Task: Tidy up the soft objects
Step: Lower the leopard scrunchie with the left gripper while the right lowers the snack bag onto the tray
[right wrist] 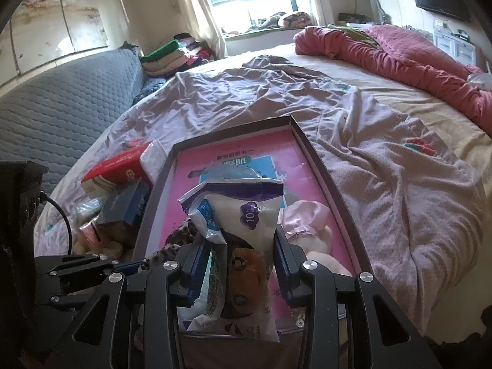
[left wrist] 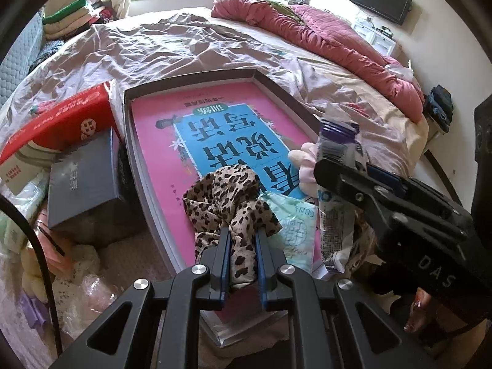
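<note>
A shallow grey box [left wrist: 264, 77] [right wrist: 313, 160] lies on the bed with a pink and blue book flat inside it. My left gripper [left wrist: 243, 240] is shut on a leopard-print cloth [left wrist: 227, 193], which bunches over the book's near end. The cloth [right wrist: 181, 233] also shows in the right wrist view. My right gripper [right wrist: 240, 243] is shut on a white plastic packet with a purple top [right wrist: 246, 212] [left wrist: 335, 141], held upright above the box's near right part. A pink plush toy [left wrist: 304, 166] [right wrist: 307, 224] and a pale green packet [left wrist: 295, 224] lie in the box beside it.
A red carton [left wrist: 61, 123] and a dark grey box [left wrist: 83, 184] sit left of the grey box, with bags and soft bits below them. A crumpled mauve sheet [right wrist: 276, 98] covers the bed. A pink quilt [right wrist: 399, 55] lies far right, folded clothes [right wrist: 172, 55] far left.
</note>
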